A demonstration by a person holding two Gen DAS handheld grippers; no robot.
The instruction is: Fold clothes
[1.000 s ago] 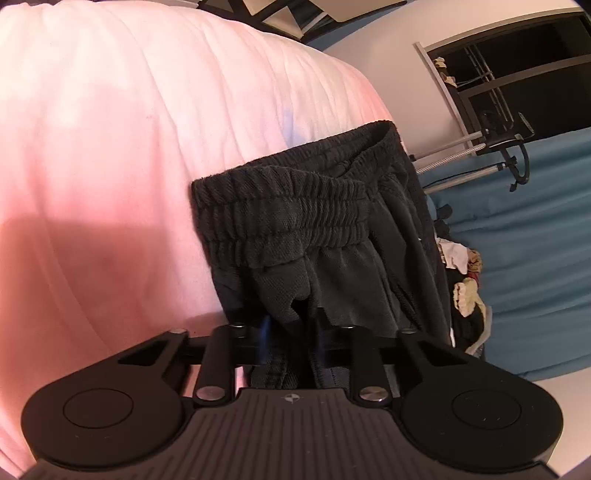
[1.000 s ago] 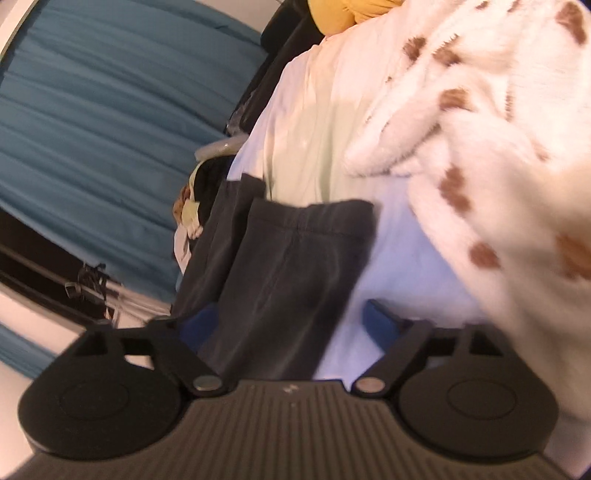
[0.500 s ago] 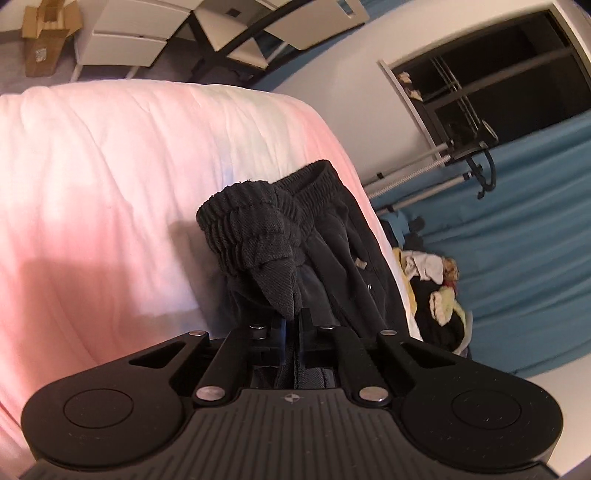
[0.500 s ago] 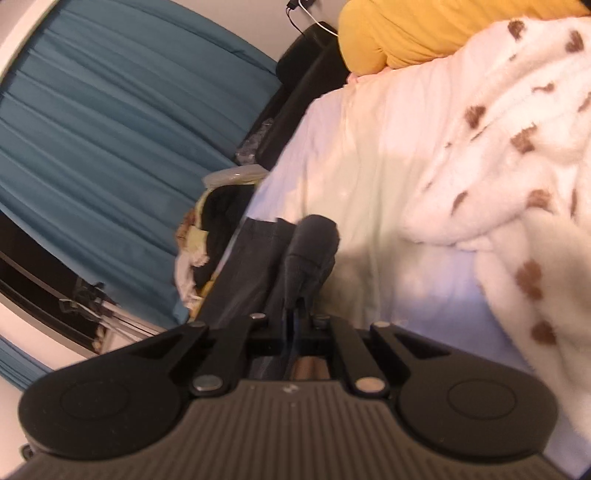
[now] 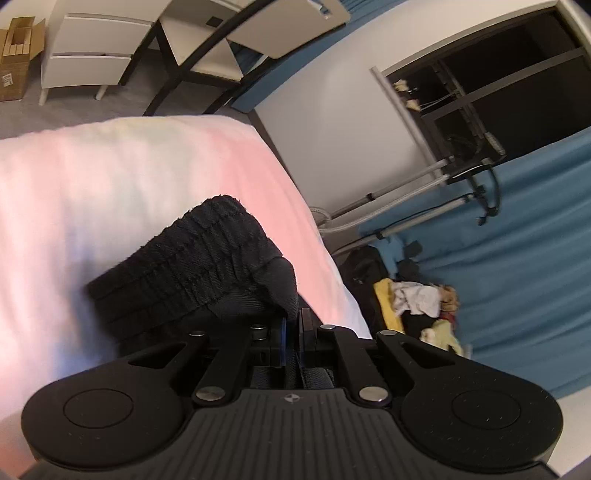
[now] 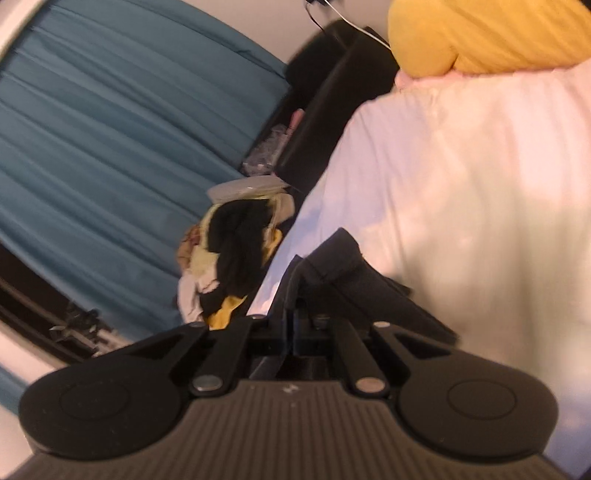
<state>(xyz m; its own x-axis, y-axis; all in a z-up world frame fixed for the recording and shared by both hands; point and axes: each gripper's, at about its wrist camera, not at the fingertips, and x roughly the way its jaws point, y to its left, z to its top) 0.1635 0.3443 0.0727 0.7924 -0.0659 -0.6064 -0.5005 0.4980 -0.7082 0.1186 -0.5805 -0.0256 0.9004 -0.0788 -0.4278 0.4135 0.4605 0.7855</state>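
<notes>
A pair of black shorts point(image 5: 192, 266) with a ribbed elastic waistband hangs bunched over the pale bed cover point(image 5: 110, 184). My left gripper point(image 5: 293, 325) is shut on the waistband end, and the cloth folds over its tips. In the right wrist view the leg end of the same black shorts point(image 6: 343, 266) rises in a peak above my right gripper point(image 6: 295, 317), which is shut on it. Both ends are lifted off the bed; the middle of the garment is hidden under the gripper bodies.
A pile of mixed clothes point(image 5: 421, 306) lies on the floor by the teal curtain point(image 5: 517, 277); the same clothes pile point(image 6: 229, 254) shows in the right wrist view. A yellow pillow point(image 6: 480, 33) lies at the bed's head. White drawers point(image 5: 85, 51) and a desk stand beyond the bed.
Both grippers closed on the shorts and lifted them off the bed. The waistband and the leg hem, flat a second ago, now bunch up at the fingertips, and more of the room shows.
</notes>
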